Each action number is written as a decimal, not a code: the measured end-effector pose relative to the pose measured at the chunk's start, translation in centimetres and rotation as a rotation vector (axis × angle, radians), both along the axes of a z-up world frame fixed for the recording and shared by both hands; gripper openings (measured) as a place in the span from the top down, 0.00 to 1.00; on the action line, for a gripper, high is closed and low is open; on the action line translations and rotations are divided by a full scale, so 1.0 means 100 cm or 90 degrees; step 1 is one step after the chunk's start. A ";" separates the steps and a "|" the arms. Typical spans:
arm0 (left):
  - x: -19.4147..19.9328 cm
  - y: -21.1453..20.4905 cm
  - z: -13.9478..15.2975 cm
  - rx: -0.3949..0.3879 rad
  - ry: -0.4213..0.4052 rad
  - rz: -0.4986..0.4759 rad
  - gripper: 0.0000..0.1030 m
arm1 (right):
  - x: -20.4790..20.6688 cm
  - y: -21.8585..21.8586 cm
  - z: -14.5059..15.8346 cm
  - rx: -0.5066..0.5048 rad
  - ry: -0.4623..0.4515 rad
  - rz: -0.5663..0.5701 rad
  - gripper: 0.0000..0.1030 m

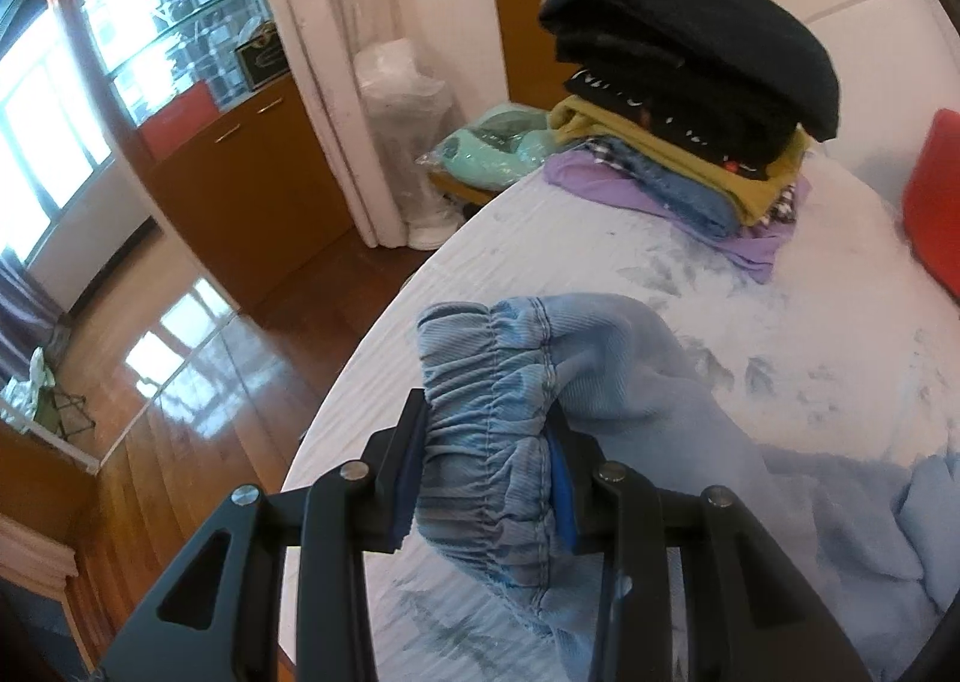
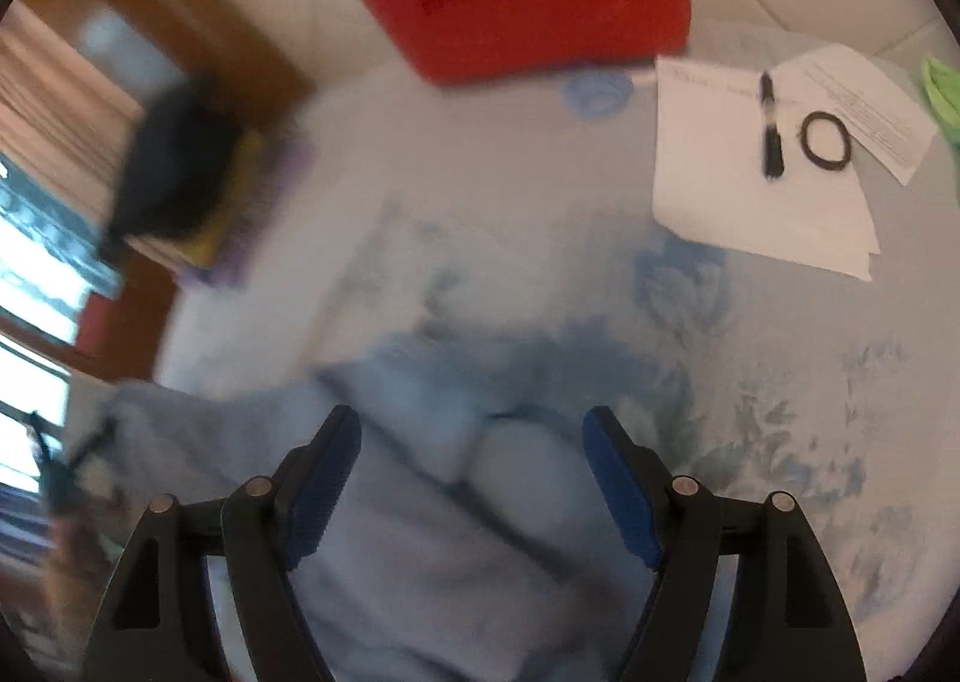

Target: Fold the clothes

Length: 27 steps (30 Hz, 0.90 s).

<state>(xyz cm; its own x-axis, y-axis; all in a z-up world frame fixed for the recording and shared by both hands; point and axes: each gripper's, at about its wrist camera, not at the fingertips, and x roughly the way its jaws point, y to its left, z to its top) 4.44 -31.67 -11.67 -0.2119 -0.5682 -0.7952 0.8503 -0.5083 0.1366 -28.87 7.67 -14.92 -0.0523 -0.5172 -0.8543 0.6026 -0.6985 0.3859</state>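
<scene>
A bed [image 1: 690,322] with a pale floral sheet carried everything. The left tongs [image 1: 486,478] were clamped on the light blue trousers' elastic waistband [image 1: 486,382]. The right tongs [image 2: 474,478] stood apart, empty, directly above the trousers [image 2: 420,562], which trailed between both hands.

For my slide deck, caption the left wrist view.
Left tool clamps light blue garment's elastic waistband over the bed.
</scene>
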 end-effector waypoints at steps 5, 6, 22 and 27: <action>-0.005 0.005 0.007 -0.003 0.009 -0.034 0.66 | 0.004 -0.043 -0.040 0.071 0.021 0.036 0.06; -0.007 0.009 0.010 -0.013 0.012 -0.047 0.66 | 0.007 -0.054 -0.048 0.069 0.022 0.052 0.07; -0.141 0.034 0.121 -0.116 0.132 -0.237 0.66 | -0.077 0.194 0.170 -0.016 0.312 -0.349 0.91; -0.196 0.018 0.097 -0.045 0.069 -0.282 0.30 | -0.120 0.247 0.159 0.001 0.239 -0.411 0.26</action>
<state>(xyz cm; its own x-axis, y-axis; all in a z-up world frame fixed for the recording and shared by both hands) -15.19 -29.82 -1.95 -0.5266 -0.4566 -0.7171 0.5647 -0.8184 0.1064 -40.86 32.40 1.00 -0.6334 -0.2842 -0.7197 0.1635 -0.9583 0.2346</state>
